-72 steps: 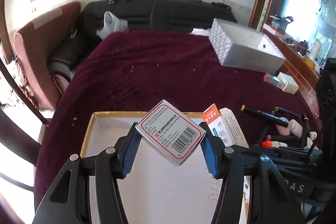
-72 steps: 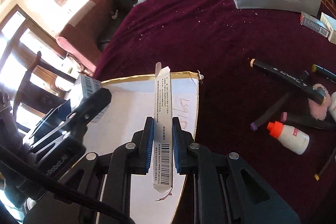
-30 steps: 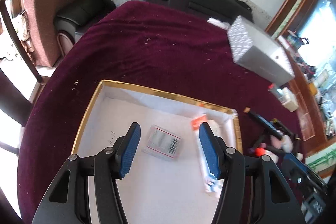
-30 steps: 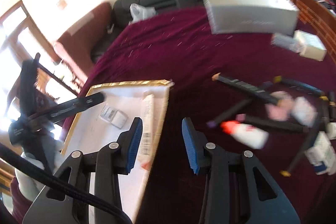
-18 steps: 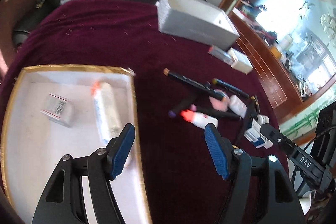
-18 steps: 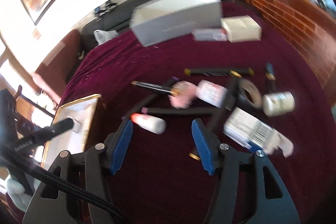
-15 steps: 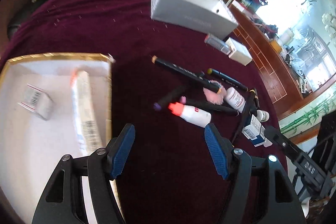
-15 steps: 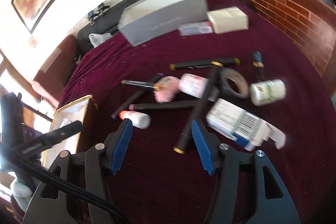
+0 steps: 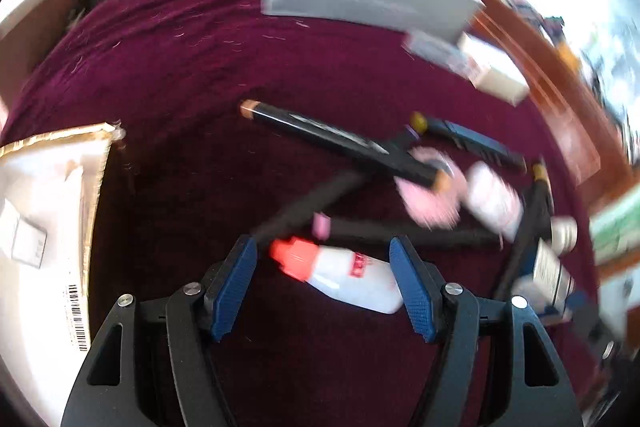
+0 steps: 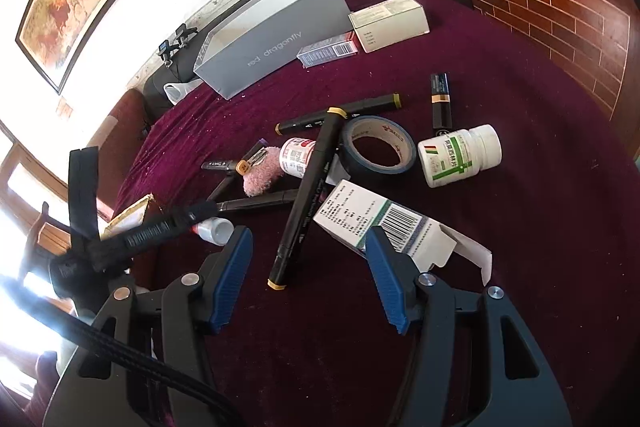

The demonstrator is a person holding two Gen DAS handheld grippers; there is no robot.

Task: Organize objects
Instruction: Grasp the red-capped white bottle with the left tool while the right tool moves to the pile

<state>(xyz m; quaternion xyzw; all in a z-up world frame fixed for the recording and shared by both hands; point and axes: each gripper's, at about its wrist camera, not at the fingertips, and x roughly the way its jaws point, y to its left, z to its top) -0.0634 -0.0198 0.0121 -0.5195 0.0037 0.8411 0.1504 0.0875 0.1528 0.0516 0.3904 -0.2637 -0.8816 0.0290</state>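
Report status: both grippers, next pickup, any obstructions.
Left gripper open over white bottle. Right gripper open, empty, above black marker. Markers crisscrossed around bottle's cap.

Left gripper [image 9: 322,267], right gripper [image 10: 308,259] spread wide (both empty)

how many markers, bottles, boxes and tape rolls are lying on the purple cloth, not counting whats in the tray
markers: 6, counting the short stubby one
bottles: 3
boxes: 4
tape rolls: 1
total: 14
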